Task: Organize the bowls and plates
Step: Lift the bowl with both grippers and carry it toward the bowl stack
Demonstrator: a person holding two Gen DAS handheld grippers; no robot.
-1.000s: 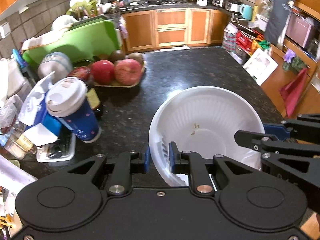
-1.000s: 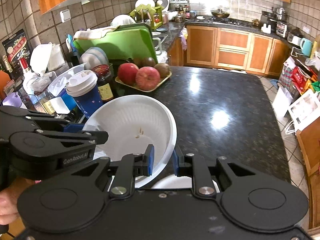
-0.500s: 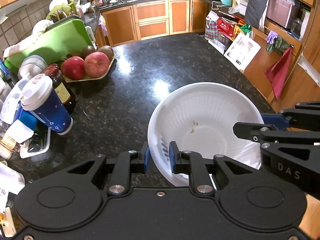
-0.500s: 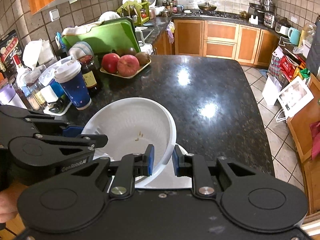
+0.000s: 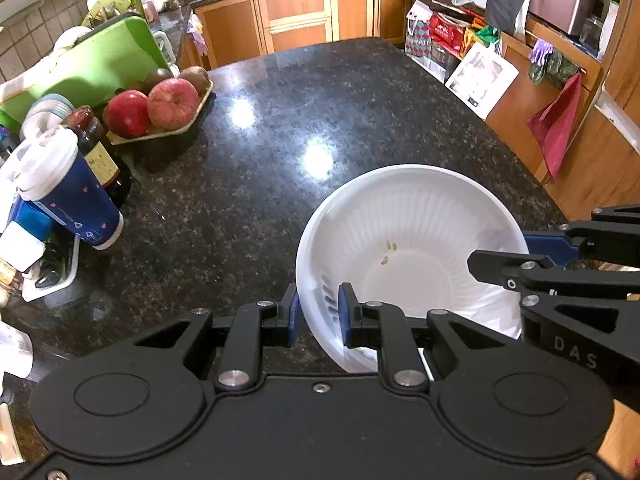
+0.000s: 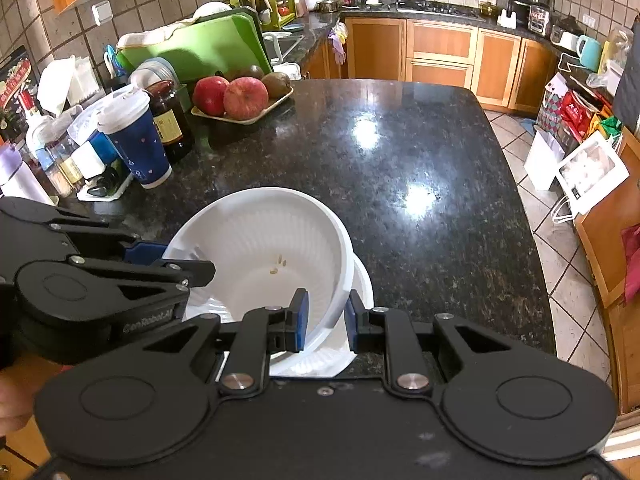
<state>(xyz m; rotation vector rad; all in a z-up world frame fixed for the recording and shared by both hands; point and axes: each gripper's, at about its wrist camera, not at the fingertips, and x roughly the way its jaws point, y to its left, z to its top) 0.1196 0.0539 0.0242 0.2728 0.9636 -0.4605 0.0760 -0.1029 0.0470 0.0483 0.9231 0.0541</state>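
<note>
Since a second ago both grippers have carried the white bowl (image 5: 412, 248) back toward the near edge of the counter (image 5: 280, 152), so the fruit and clutter now sit farther off and more bare granite shows ahead.

The counter is wide and open through its middle and right side, ending in a curved edge above the tiled floor (image 6: 560, 264). Along the left edge stand a green cutting board (image 6: 208, 52), a tray of apples (image 6: 240, 100), a blue paper cup (image 6: 136, 144) with a white lid, and a dark jar (image 6: 168, 116) just behind it; all are well apart from the bowl.

The bowl hangs tilted over the near edge. Under it lies something white (image 6: 360, 292), perhaps a plate, though most of it is hidden.

The left gripper (image 5: 318, 314) is clamped on the bowl's left rim, one blue pad outside the wall and one inside. The right gripper (image 6: 326, 320) pinches the opposite rim the same way. A few small specks (image 5: 388, 252) lie in the bowl's bottom.
</note>
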